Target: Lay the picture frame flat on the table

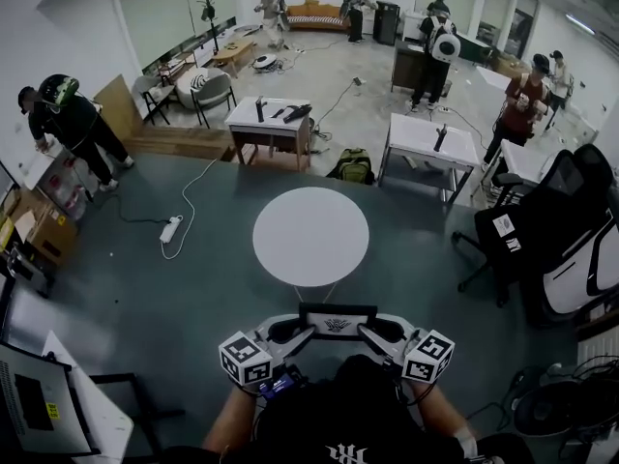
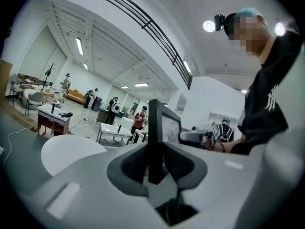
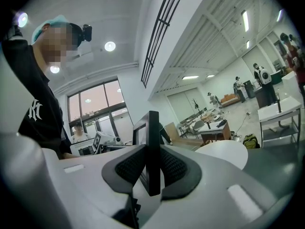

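A black picture frame (image 1: 337, 322) with a white print stands upright in the air close to my chest, short of the round white table (image 1: 309, 235). My left gripper (image 1: 293, 333) is shut on the frame's left edge and my right gripper (image 1: 375, 333) on its right edge. In the left gripper view the frame's edge (image 2: 155, 137) runs up between the dark pads (image 2: 131, 163) of the left gripper (image 2: 155, 165), with the table (image 2: 66, 151) beyond. In the right gripper view the frame (image 3: 152, 147) is clamped the same way by the right gripper (image 3: 153, 170), and the table (image 3: 224, 154) lies to the right.
A black office chair (image 1: 561, 240) stands to the right of the table. A power strip and cable (image 1: 171, 228) lie on the floor at left. Two desks (image 1: 271, 119) (image 1: 430, 143), a backpack (image 1: 353, 167) and several people are farther back.
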Demonstrator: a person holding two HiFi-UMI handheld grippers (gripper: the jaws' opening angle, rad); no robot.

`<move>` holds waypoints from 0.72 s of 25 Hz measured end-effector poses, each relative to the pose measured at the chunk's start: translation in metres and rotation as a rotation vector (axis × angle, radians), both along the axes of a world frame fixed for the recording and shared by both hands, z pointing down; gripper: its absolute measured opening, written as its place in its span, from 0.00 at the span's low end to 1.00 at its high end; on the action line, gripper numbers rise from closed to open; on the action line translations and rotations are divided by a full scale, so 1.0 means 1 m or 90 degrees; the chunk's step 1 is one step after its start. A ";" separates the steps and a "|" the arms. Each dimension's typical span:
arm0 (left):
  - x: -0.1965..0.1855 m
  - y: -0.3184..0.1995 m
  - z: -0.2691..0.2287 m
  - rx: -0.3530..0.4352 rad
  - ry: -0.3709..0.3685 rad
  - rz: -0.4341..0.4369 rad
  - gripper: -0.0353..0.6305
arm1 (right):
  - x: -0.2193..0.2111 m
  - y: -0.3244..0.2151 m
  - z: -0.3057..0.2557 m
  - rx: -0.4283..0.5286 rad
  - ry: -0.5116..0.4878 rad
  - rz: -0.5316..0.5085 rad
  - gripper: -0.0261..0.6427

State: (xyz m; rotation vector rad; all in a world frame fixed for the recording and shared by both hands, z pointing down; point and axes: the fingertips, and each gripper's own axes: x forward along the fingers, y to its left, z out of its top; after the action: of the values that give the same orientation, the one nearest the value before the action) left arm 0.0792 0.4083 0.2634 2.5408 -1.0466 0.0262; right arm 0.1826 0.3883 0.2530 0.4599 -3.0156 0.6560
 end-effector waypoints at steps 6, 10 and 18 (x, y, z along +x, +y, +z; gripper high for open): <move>0.000 -0.040 0.013 -0.018 -0.012 0.007 0.19 | 0.000 -0.040 0.018 -0.020 -0.010 0.009 0.17; -0.016 -0.069 0.012 -0.025 -0.024 -0.007 0.19 | -0.018 -0.076 0.019 -0.018 -0.018 -0.006 0.17; -0.045 -0.152 0.004 -0.032 -0.050 -0.042 0.19 | -0.047 -0.162 0.015 -0.024 -0.052 -0.032 0.18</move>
State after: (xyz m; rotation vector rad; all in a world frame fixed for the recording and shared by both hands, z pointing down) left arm 0.0341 0.2563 0.2677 2.4756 -1.1444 0.1334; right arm 0.1352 0.2263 0.2684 0.3626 -3.0733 0.7458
